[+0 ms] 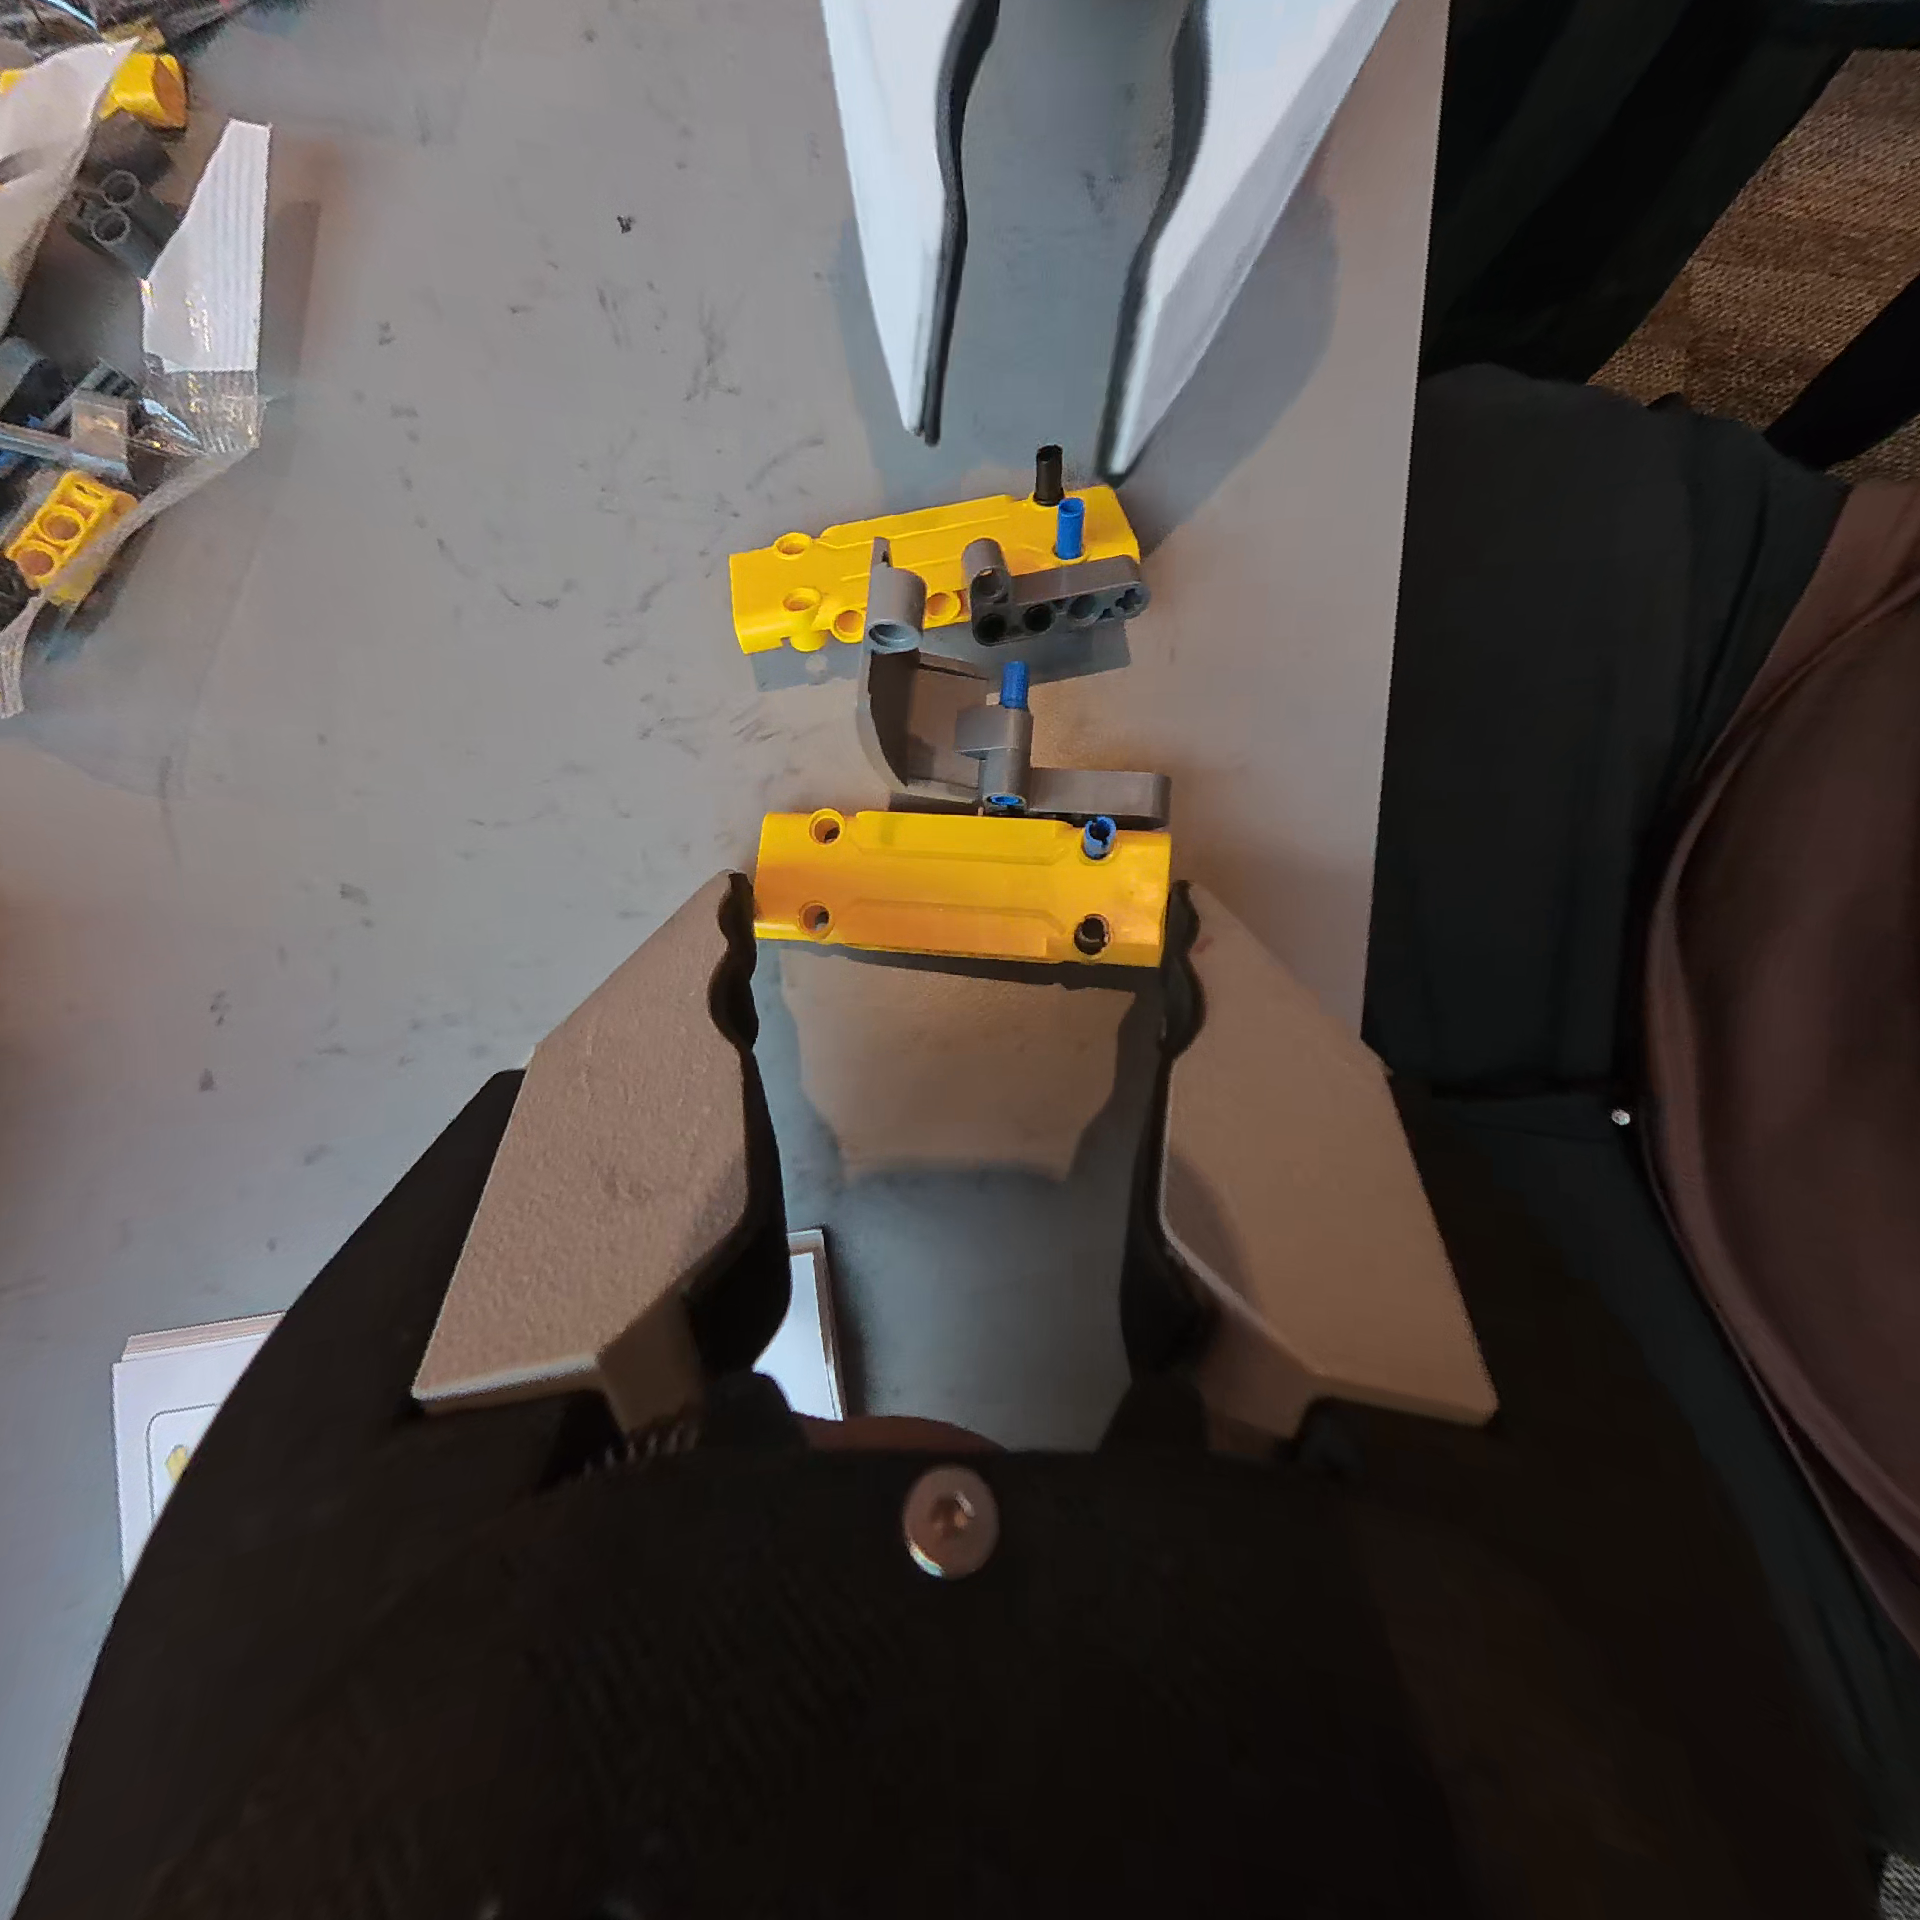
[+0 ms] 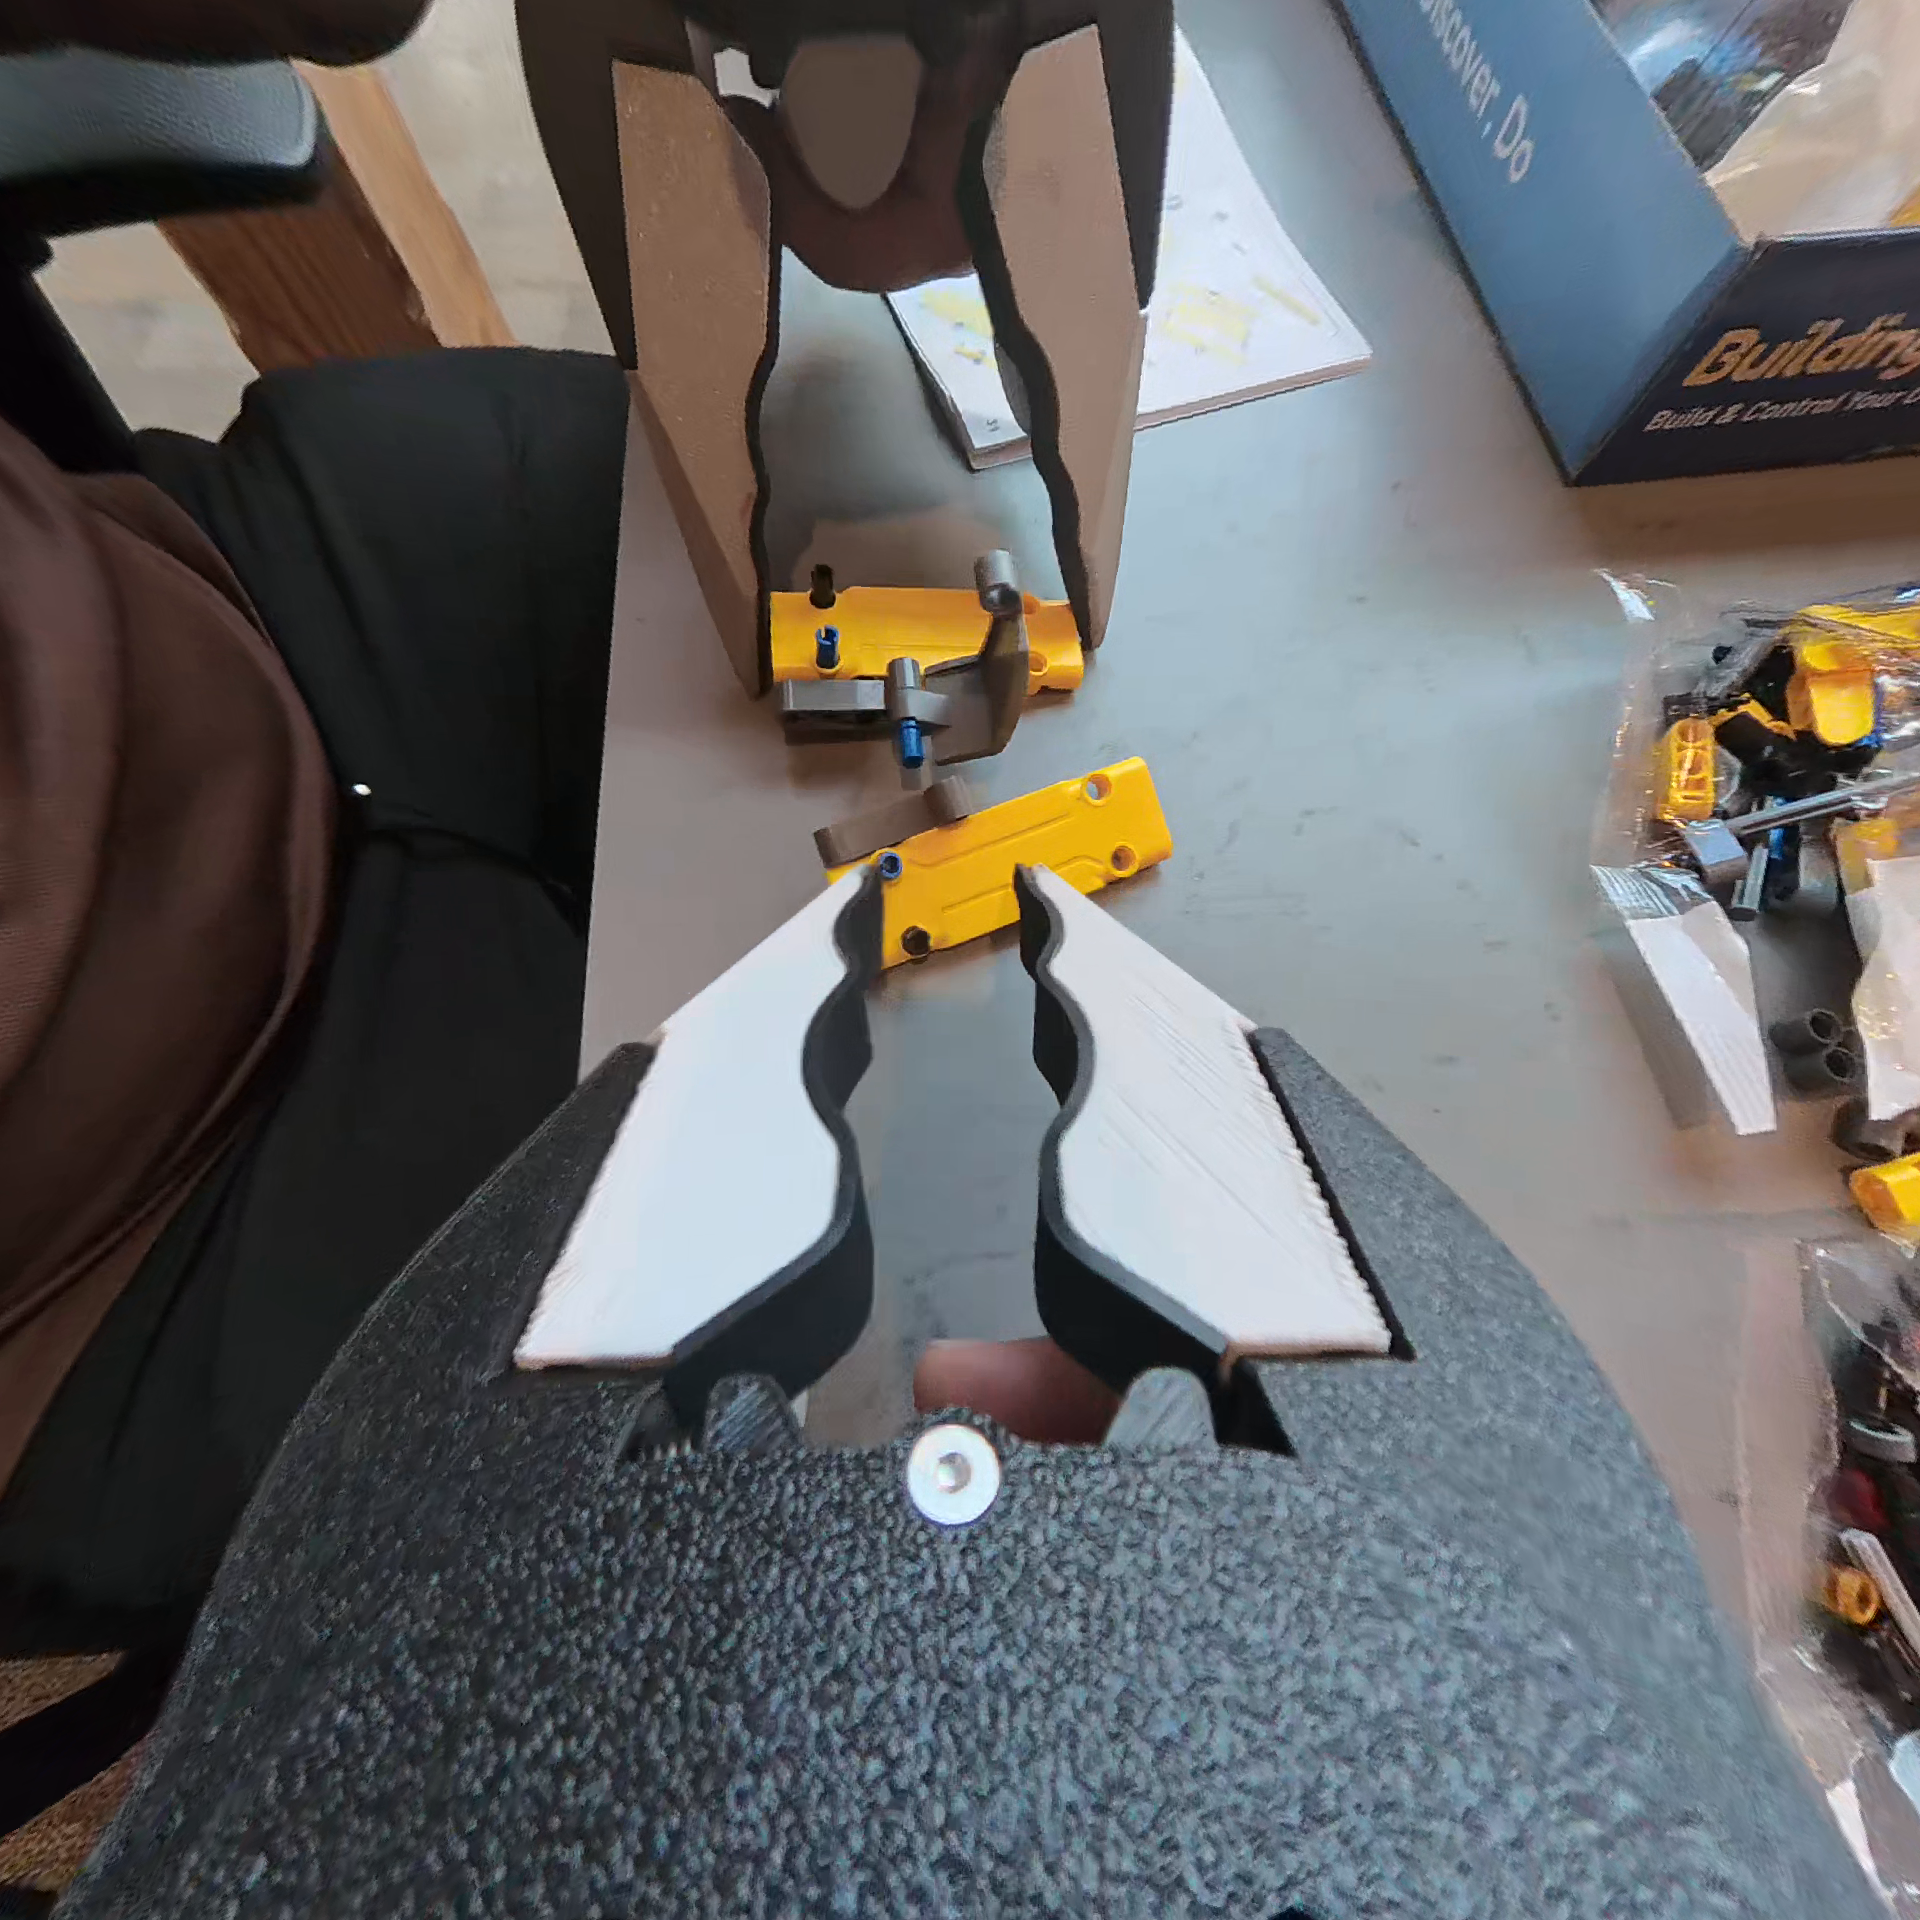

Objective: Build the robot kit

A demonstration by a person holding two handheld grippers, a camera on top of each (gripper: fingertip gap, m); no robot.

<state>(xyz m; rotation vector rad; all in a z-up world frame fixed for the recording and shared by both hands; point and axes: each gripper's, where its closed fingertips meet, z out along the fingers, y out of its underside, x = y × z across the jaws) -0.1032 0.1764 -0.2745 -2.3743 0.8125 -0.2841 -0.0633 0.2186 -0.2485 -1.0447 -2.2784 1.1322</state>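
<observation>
My left gripper, with tan fingers, is shut on a yellow panel, gripping it by its two ends close above the grey table. A grey curved piece and blue pins are fixed to this panel. In the right wrist view the same gripper and panel show at the top. A second yellow panel with a grey beam, a black pin and a blue pin lies flat just beyond. My right gripper, with white fingers, is open, its tips over this second panel. It also shows in the left wrist view.
A booklet and a blue box lie behind the left gripper. Clear bags of yellow, black and grey parts sit along one side. The table edge is close beside both panels, with a person's dark clothing past it. Tip to tip, the grippers are about 7 cm apart.
</observation>
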